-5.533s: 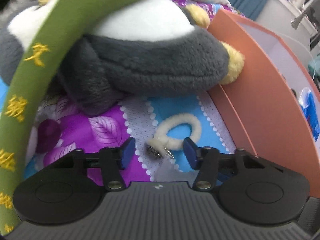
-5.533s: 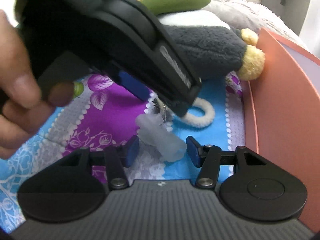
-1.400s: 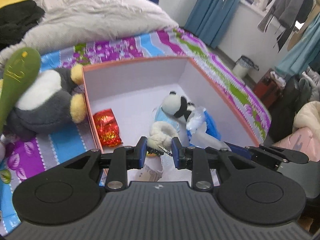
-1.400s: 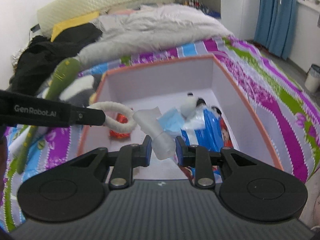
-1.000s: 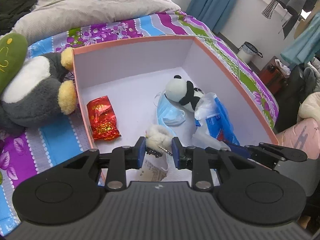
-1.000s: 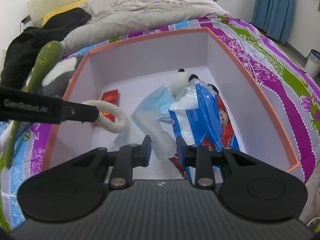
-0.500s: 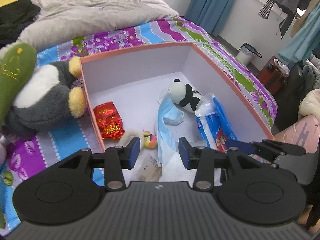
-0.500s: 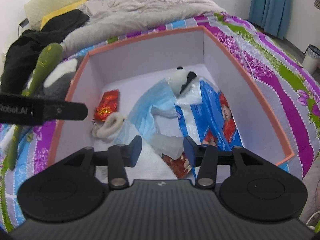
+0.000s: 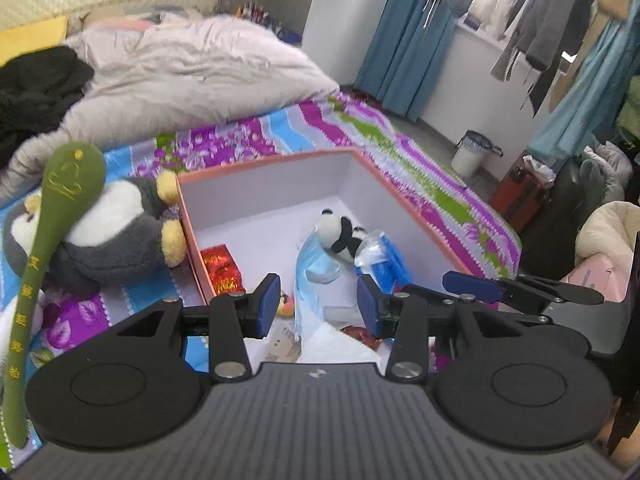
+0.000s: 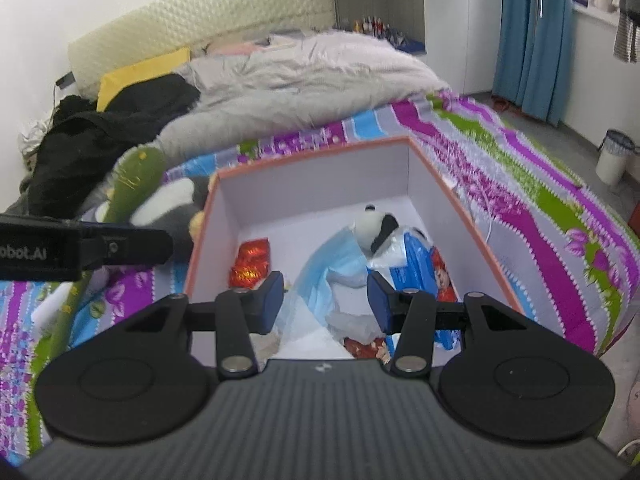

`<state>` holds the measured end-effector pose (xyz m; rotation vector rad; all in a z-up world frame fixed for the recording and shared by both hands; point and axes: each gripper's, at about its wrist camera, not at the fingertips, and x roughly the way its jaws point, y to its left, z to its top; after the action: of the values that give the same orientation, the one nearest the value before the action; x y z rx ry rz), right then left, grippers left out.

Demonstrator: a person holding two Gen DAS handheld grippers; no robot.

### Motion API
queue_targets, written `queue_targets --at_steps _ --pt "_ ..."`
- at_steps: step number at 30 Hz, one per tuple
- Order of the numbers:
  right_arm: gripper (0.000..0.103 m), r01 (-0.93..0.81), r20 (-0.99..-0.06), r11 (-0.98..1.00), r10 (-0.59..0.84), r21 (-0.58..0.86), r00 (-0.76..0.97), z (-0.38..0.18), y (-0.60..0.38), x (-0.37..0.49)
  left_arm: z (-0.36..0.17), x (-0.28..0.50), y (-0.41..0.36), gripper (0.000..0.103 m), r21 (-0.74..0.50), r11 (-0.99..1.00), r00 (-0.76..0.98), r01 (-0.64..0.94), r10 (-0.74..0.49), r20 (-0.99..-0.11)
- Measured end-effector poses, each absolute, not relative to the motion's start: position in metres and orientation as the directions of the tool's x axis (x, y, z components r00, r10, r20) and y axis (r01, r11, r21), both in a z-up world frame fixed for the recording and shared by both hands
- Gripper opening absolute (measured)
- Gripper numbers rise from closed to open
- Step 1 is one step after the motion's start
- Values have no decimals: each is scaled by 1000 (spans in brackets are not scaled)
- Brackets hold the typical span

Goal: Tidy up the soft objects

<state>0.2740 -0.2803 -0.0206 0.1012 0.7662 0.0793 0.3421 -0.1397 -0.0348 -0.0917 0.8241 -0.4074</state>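
Left wrist view: left gripper stands with jaws apart and nothing between the pads, raised above the near end of the orange box. Its jaws have just been opening. Right gripper, same condition: jaws just opened, empty, above the box.

Box contents: panda plush, blue face mask, blue packet, red foil packet, plus small items at the near wall, partly hidden by the fingers.

Step in hand, as judged: release into the box is finished; both tools are free for another pick.

Remaining on the bedspread, left of the box: grey-and-white penguin plush, its yellow feet touching the box's left wall, and a long green plush draped over it.

Orientation: the green plush's long axis runs from its rounded head, far and up, toward the near-left corner of the frame. The penguin lies on its back, feet toward the box.

Next move likely calls for lifting the green plush off first, gripping mid-length.
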Motion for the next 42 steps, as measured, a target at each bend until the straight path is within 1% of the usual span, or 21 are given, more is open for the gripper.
queue_targets --at_steps 7,9,13,14,16,20,23,26,30,33,34,35,36,39,42 --pt "49 -36 -614 993 95 108 783 22 -270 239 6 295 -122 49 -239 911 661 335 -409 -630" --pt "49 -38 -599 994 91 101 796 31 -266 227 15 280 -116 51 -243 910 672 337 -413 -614" --pt "49 -47 -573 995 88 86 815 49 -257 202 32 246 -106 53 -243 902 694 357 -430 -577" --pt "49 -45 -564 995 85 84 821 54 -256 195 36 237 -104 54 -242 902 700 358 -430 -570" --pt "49 -42 -555 995 84 88 828 62 -255 180 44 220 -99 60 -248 900 712 358 -435 -551" --pt "49 -34 -526 996 72 82 848 75 -252 153 56 189 -92 62 -242 899 736 364 -437 -518" --pt "49 -16 -509 994 68 105 858 82 -253 136 62 169 -88 68 -241 900 749 363 -435 -500" --pt "49 -16 -503 994 68 107 862 85 -251 122 64 152 -85 69 -227 906 757 358 -424 -497" --pt "49 -19 -517 995 70 102 853 84 -251 103 61 134 -85 75 -207 917 762 341 -399 -511" --pt "49 -23 -511 993 78 113 856 82 -251 90 60 120 -82 76 -243 910 749 337 -416 -516" --pt "49 -24 -505 993 78 114 859 80 -251 87 61 116 -82 78 -252 908 748 335 -419 -514" --pt "49 -17 -498 994 71 111 864 78 -250 84 62 112 -83 84 -244 910 753 335 -414 -511" --pt "49 -10 -500 994 64 109 864 76 -249 81 63 107 -84 86 -228 914 759 337 -407 -508" --pt "49 0 -509 993 60 118 859 71 -247 74 63 99 -87 86 -188 924 769 333 -382 -513" --pt "49 5 -513 993 55 114 857 68 -245 68 58 93 -86 87 -194 926 766 324 -377 -521"
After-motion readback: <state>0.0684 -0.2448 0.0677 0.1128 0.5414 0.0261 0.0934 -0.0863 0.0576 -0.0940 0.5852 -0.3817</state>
